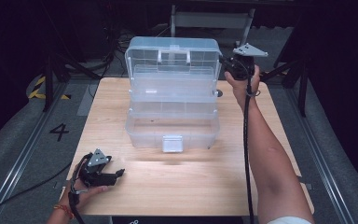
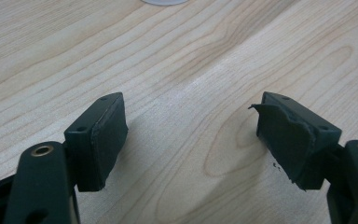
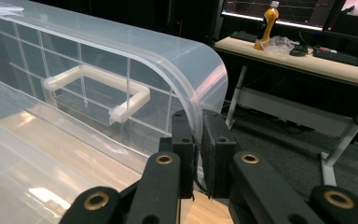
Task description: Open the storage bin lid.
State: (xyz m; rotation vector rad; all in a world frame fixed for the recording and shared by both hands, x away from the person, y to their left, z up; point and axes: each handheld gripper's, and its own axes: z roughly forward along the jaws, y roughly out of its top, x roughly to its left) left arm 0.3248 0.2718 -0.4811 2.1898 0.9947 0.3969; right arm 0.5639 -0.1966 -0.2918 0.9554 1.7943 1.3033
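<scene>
The right gripper (image 3: 196, 140) was clamped on the side rim of the lid (image 3: 121, 51) of the clear plastic box (image 1: 171, 126), its two black pads pinching the thin wall just below the lid's rounded corner. In the high view this gripper (image 1: 224, 62) sat at the lid's right edge, near the far right corner of the table (image 1: 177, 186), with the person's right hand (image 1: 243, 79) wrapped round its body and the grey plate above it. The exact line where pad met plastic was hard to make out there, as the hand and the gripper's body covered it. The lid stood raised behind the box, its white handle (image 3: 98, 91) visible through the clear wall. The box stood open near the middle of the far half of the table, its front latch (image 1: 172, 143) facing the near edge; its inner trays blurred into one another through the plastic.

The left gripper (image 1: 119, 173) lay low near the near left corner of the table, held by the left hand (image 1: 81, 191), which was cut off by the bottom edge. In its own view the left gripper (image 2: 191, 135) had its jaws spread apart with bare wood between them, grasping nothing; the right-hand pad (image 2: 284, 140) looked torn and peeling along its edge
</scene>
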